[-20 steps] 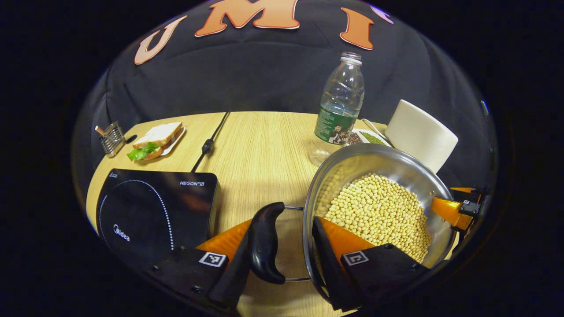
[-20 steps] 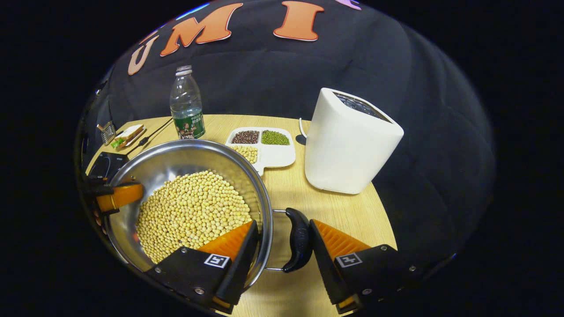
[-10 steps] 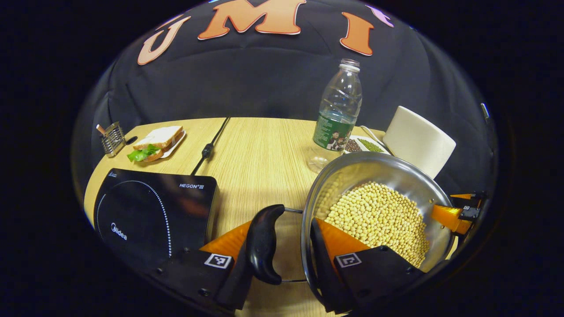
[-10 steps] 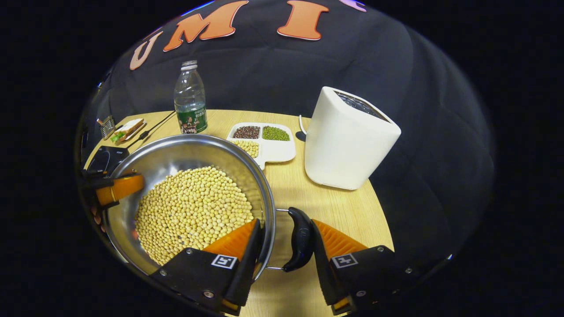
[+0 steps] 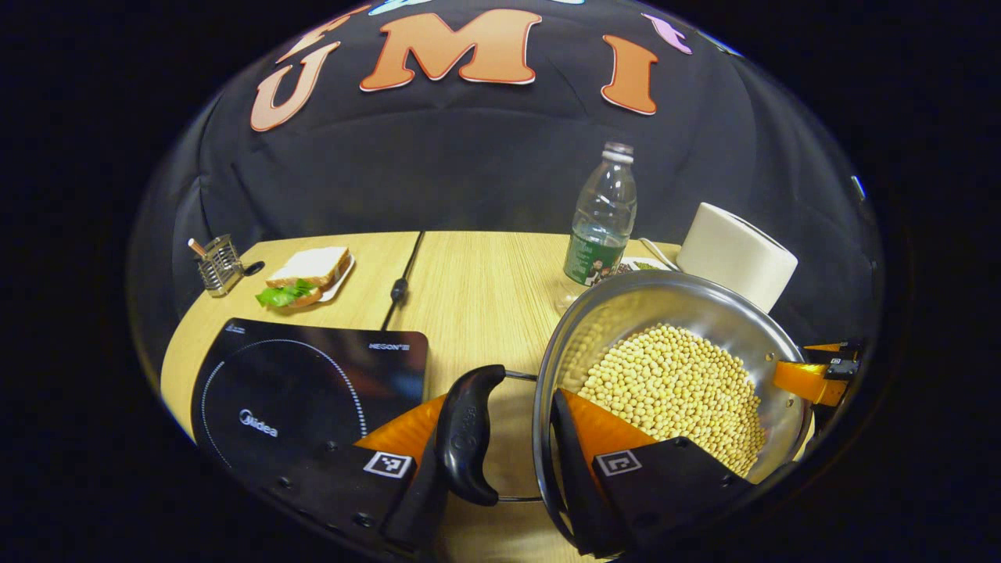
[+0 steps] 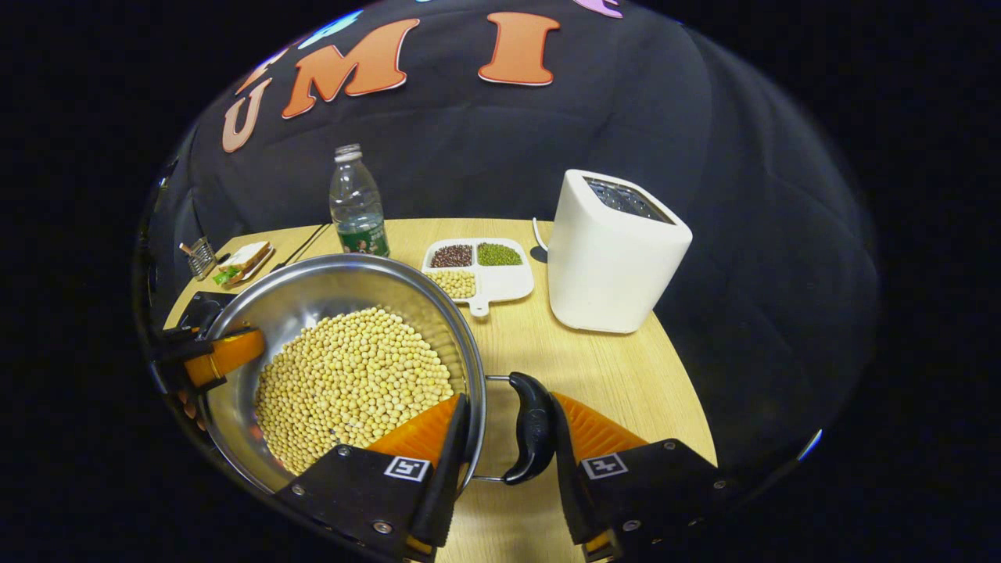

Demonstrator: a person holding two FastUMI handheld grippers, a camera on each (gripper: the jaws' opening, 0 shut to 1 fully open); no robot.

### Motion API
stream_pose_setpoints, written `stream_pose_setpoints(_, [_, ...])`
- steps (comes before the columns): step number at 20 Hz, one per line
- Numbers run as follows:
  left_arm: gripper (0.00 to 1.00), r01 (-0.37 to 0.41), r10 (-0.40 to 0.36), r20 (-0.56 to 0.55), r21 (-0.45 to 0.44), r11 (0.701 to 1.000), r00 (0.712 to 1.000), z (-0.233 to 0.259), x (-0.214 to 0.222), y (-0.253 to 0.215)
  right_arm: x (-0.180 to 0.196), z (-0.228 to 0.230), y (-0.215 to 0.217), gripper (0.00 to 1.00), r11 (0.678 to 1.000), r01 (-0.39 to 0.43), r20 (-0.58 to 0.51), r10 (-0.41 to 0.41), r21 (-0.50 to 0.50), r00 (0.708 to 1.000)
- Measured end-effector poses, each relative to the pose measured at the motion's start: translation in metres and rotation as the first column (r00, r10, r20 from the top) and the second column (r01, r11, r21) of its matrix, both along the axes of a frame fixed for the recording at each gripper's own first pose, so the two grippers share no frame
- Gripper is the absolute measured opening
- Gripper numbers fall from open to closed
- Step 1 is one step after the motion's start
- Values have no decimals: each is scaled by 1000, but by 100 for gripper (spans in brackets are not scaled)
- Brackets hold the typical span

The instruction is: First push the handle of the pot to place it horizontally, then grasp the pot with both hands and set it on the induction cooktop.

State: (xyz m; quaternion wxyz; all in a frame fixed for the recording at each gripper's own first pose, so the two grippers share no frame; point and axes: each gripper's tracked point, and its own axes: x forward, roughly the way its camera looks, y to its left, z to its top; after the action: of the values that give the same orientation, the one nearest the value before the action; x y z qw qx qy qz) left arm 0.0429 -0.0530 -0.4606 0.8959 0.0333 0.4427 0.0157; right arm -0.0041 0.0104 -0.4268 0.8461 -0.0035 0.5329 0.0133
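Stainless pot [image 5: 688, 313] brimming with soybeans [image 5: 680, 383] is handling heavy and slick, so you're keeping both grippers' fingers [image 5: 590, 426] clamped across rim and side handles [image 6: 532, 426].

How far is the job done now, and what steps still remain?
Done: both pot handles lie horizontal. In hand: the left tool and the right tool each clamp a handle against the wall of the pot, which is full of soybeans. Left: the pot is beside the induction cooktop, not on it, so it must be carried over and set down.
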Motion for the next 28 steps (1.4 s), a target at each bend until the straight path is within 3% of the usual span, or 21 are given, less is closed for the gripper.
stream_pose_setpoints(6, [71, -10, 10, 31, 14, 1000, 999, 46, -14, 41, -1, 38, 47, 56, 999, -48, 39, 47, 25, 998])
stream_pose_setpoints(7, [67, -14, 13, 37, 21, 1000, 999, 53, -16, 50, -2, 42, 56, 56, 998, -58, 46, 56, 30, 997])
stream_pose_setpoints(8, [71, -21, 20, 44, 27, 999, 999, 59, -18, 62, -1, 44, 66, 51, 997, -68, 52, 66, 36, 996])
stream_pose_setpoints(9, [71, -31, 29, 50, 33, 999, 998, 65, -21, 73, -3, 50, 74, 56, 996, -76, 55, 74, 45, 996])
stream_pose_setpoints(10, [67, -40, 38, 55, 38, 998, 998, 71, -24, 83, -2, 52, 86, 56, 995, -81, 57, 78, 56, 995])
stream_pose_setpoints(11, [71, -51, 49, 61, 43, 998, 997, 77, -28, 94, -1, 54, 96, 56, 994, -91, 59, 87, 65, 994])
stream_pose_setpoints(14, [67, -87, 83, 71, 51, 995, 994, 91, -38, 124, 4, 62, 126, 56, 988, -128, 74, 122, 81, 990])
stream_pose_setpoints(16, [74, -110, 105, 78, 62, 992, 991, 101, -43, 145, 4, 67, 145, 56, 984, -154, 81, 147, 91, 986])
stream_pose_setpoints(18, [71, -128, 121, 88, 74, 989, 989, 110, -49, 164, 1, 69, 162, 56, 979, -180, 73, 173, 99, 982])
stream_pose_setpoints(19, [74, -137, 130, 92, 80, 987, 987, 114, -51, 173, 5, 72, 169, 57, 977, -187, 88, 179, 102, 980])
stream_pose_setpoints(20, [67, -148, 140, 99, 80, 986, 985, 117, -54, 182, 9, 76, 178, 56, 975, -195, 102, 185, 103, 978])
stream_pose_setpoints(26, [74, -204, 194, 103, 103, 973, 976, 131, -70, 232, 10, 78, 230, 56, 960, -247, 101, 235, 129, 967])
stream_pose_setpoints(27, [71, -210, 198, 107, 111, 971, 974, 135, -72, 240, 9, 79, 237, 56, 958, -253, 104, 240, 136, 965])
stream_pose_setpoints(28, [70, -214, 201, 110, 118, 970, 973, 139, -73, 247, 11, 80, 244, 52, 956, -256, 106, 243, 144, 964])
